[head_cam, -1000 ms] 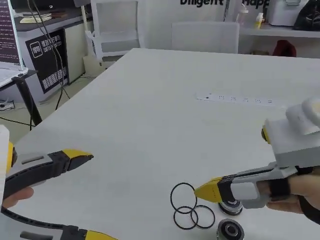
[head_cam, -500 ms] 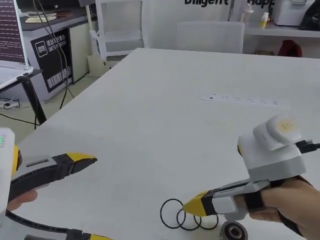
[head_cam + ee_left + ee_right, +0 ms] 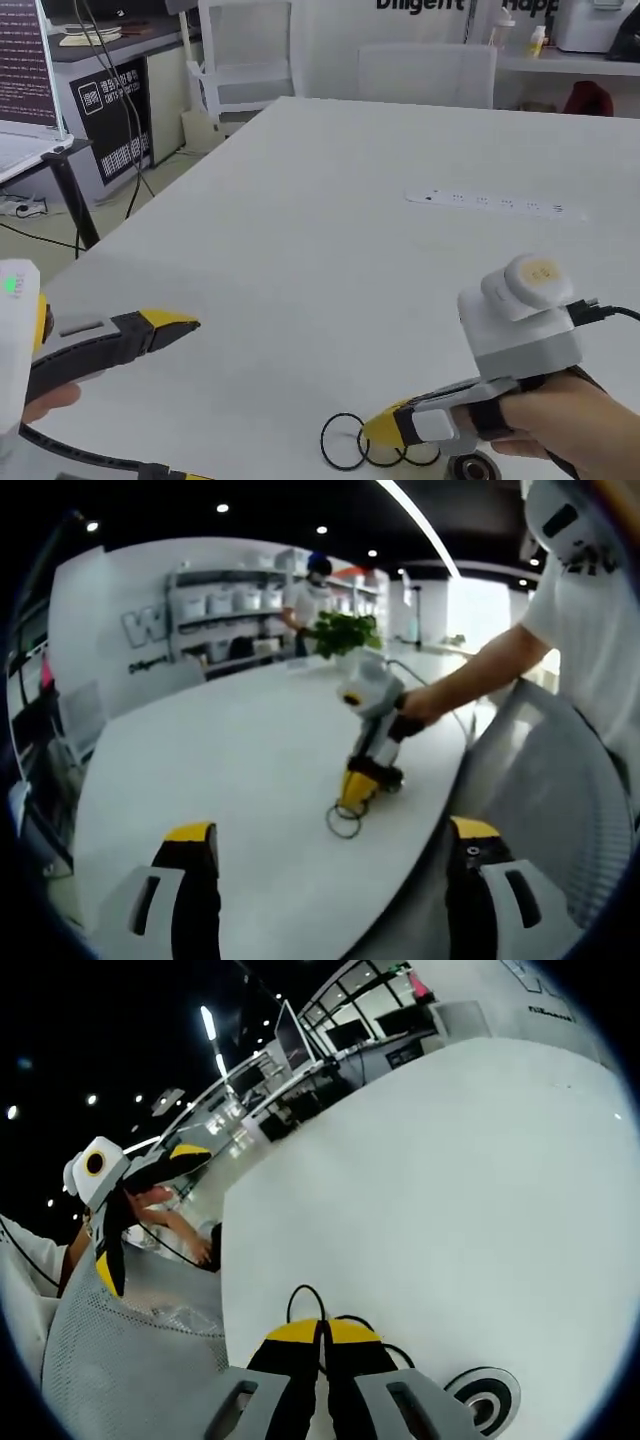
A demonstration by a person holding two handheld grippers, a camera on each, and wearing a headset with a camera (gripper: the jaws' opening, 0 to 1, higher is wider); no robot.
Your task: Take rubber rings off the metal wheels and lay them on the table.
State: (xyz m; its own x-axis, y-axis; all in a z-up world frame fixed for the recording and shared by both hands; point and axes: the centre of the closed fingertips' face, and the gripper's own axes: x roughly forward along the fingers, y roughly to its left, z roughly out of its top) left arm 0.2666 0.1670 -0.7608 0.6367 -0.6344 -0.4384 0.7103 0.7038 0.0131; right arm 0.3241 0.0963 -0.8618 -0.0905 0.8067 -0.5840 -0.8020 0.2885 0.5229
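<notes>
Three black rubber rings lie flat on the white table, overlapping one another, close to its near edge. The yellow tip of the right claw is down among them, its jaws pressed together. Whether a ring is pinched between them cannot be told. Just beside the rings, on the side of the hand holding that claw, a metal wheel lies flat, cut off by the bottom of the head view.

The left claw is held well apart from the rings, over the near edge of the table, its jaws wide apart with nothing between them.

Farther along the table lies a white power strip, well clear of the work. A white chair stands at the far end.

The right gripper view shows the wheel whole, round, with dark concentric bands. One ring loops out just ahead of the closed jaws, and the left claw is off the table's edge.

The left gripper view looks across at the right claw tipped down onto the rings. A green plant and shelves stand behind it.
</notes>
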